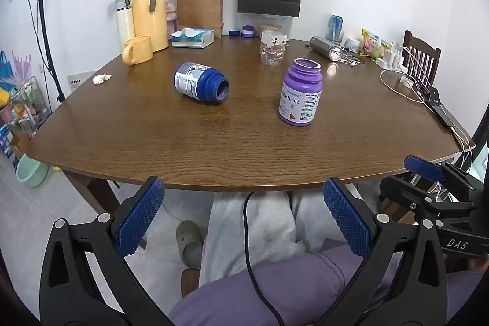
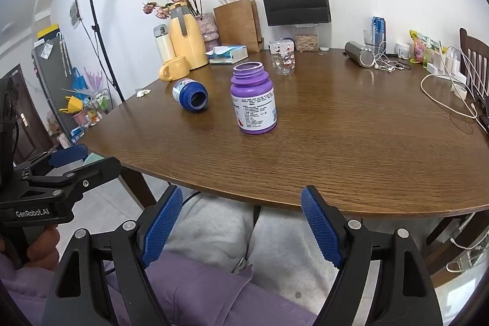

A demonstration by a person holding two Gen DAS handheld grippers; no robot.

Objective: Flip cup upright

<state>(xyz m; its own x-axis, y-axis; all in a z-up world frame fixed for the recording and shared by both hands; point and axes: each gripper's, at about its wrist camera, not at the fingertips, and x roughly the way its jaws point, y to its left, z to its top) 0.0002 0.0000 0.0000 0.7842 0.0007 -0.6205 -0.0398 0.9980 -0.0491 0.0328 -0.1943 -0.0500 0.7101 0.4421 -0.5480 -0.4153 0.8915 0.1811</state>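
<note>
A blue jar lies on its side on the wooden table, left of centre, its open mouth turned toward me. To its right a purple jar stands upright, without a lid. My left gripper is open and holds nothing, low in front of the table's near edge over a person's lap. My right gripper is likewise open there, with nothing between its fingers. Each wrist view catches the other gripper at its side: the right gripper and the left gripper.
At the back left stand a yellow mug, a yellow thermos jug and a tissue box. A patterned clear glass stands behind the jars. A steel flask lies back right; white cables trail along the right edge.
</note>
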